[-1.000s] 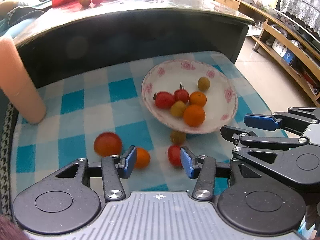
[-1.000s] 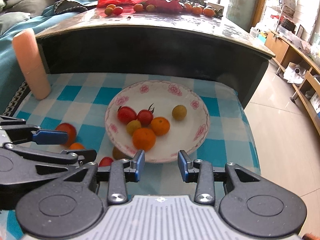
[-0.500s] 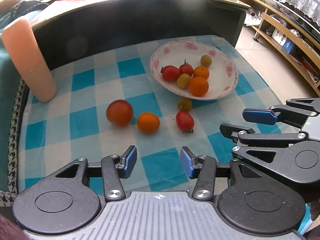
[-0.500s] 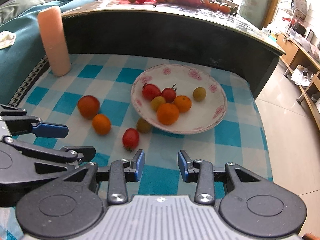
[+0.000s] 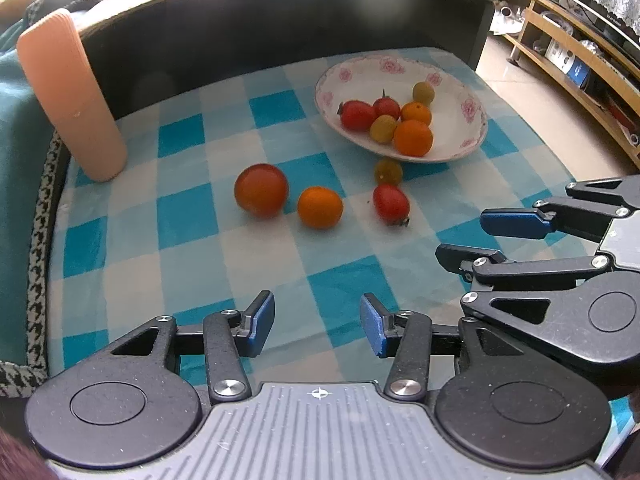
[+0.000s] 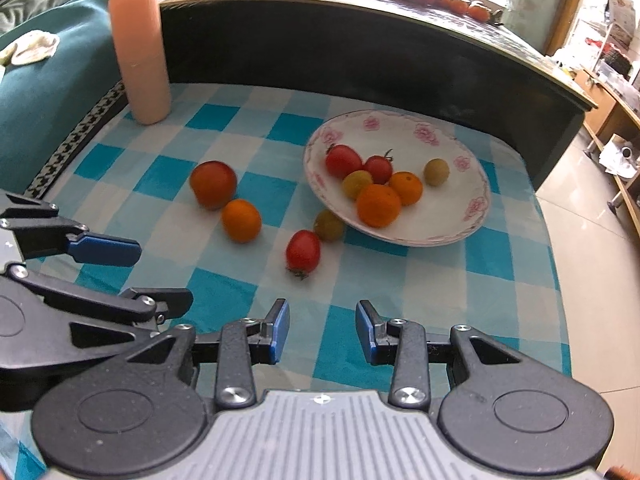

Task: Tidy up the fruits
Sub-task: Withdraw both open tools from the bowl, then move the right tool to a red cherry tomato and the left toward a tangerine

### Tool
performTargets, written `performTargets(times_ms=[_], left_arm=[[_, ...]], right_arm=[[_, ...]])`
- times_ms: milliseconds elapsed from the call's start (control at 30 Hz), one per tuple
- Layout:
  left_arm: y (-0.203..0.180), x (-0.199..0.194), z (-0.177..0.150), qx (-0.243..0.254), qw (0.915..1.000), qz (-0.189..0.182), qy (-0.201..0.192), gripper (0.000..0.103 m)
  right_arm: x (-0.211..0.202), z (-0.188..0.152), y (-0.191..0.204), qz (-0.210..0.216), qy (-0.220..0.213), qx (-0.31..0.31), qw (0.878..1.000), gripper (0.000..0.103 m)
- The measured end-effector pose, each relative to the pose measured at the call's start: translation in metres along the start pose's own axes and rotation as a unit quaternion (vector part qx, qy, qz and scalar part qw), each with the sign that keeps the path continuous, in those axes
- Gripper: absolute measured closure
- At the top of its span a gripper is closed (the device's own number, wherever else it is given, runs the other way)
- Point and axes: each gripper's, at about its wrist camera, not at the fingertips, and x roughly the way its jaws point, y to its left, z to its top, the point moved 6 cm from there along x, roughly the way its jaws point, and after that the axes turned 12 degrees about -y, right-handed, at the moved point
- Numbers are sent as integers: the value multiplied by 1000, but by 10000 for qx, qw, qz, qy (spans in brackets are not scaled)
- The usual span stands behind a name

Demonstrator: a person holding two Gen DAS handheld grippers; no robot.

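Both the left gripper (image 5: 317,330) and right gripper (image 6: 322,331) are seen parted, nothing held. Four fruits are noted on the checked cloth (image 5: 192,216) beside the plate (image 5: 472,136).

Bare checked cloth (image 5: 248,272) ahead of both jaws; four loose fruits (image 5: 320,207) beyond, plate (image 6: 472,216) behind them; pink cylinder (image 5: 68,96) far left.
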Motion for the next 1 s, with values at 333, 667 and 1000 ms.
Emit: performTargets(times_ms=[333, 667, 1000], left_arm=[[7, 1, -7, 104, 9999, 52, 81, 49], [6, 6, -10, 222, 9996, 26, 155, 50], [10, 9, -12, 235, 9995, 40, 192, 50]], right_arm=[[7, -3, 14, 136, 84, -181, 9997, 54], [15, -4, 14, 120, 193, -246, 9994, 54], [21, -5, 19, 153, 242, -311, 9991, 54]])
